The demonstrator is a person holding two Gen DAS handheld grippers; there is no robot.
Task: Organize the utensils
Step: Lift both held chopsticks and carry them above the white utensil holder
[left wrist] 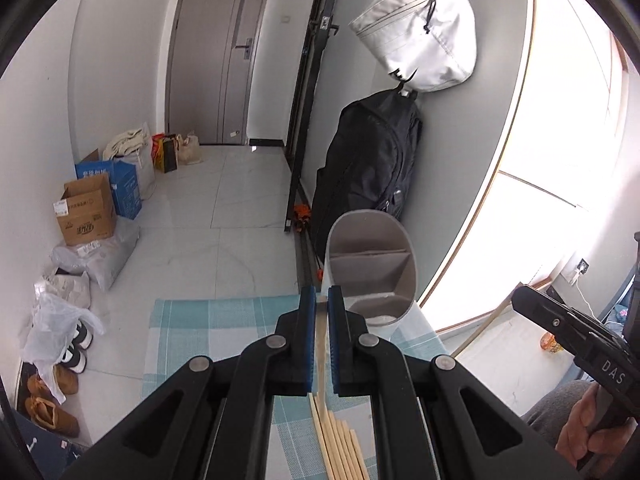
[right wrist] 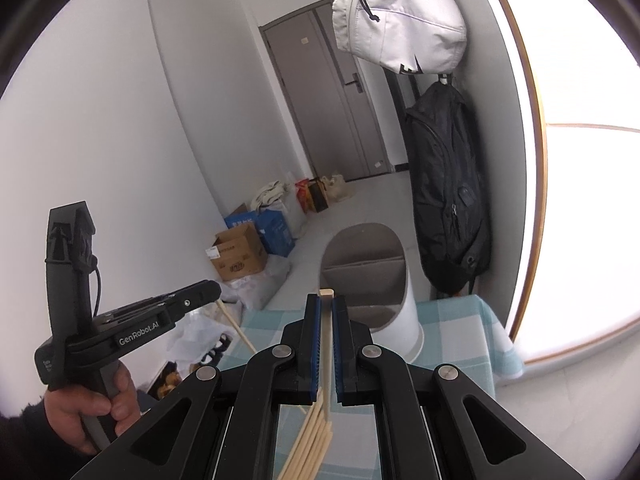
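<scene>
Pale wooden chopstick (left wrist: 321, 340), thin square-section, clamped between blue ribbed pads of left gripper (left wrist: 321, 300); jaws nearly closed on it, tip just past pads. Second wooden chopstick (right wrist: 328, 332), same look, pinched in right gripper (right wrist: 327, 300), jaws nearly closed, squared end poking above pads. Held ones lifted over table, pointing toward holder. Loose chopsticks (left wrist: 340, 448) lying side by side on tablecloth below, far ends cut off by frame edge; count unclear, partly hidden by gripper bodies. Utensil holder (left wrist: 370, 276): white smooth cylinder, slanted top, grey inside w/ stepped dividers, upright on table just ahead of both grippers; compartments look empty but lower part blocked by jaws. Tablecloth (left wrist: 224, 332): teal/white check, woven fabric, hangs over table edge. Grippers black plastic w/ metal pivot pins. Right hand (left wrist: 592, 428) on grip handle at lower right of left view, partly cut off; left hand (right wrist: 86, 404) around handle in right view, dark sleeve. Behind: black backpack (left wrist: 372, 156) and white bag (left wrist: 420, 28) hanging on grey wall, cardboard boxes (left wrist: 86, 210) on tiled floor. Window side blown out, nothing readable.
</scene>
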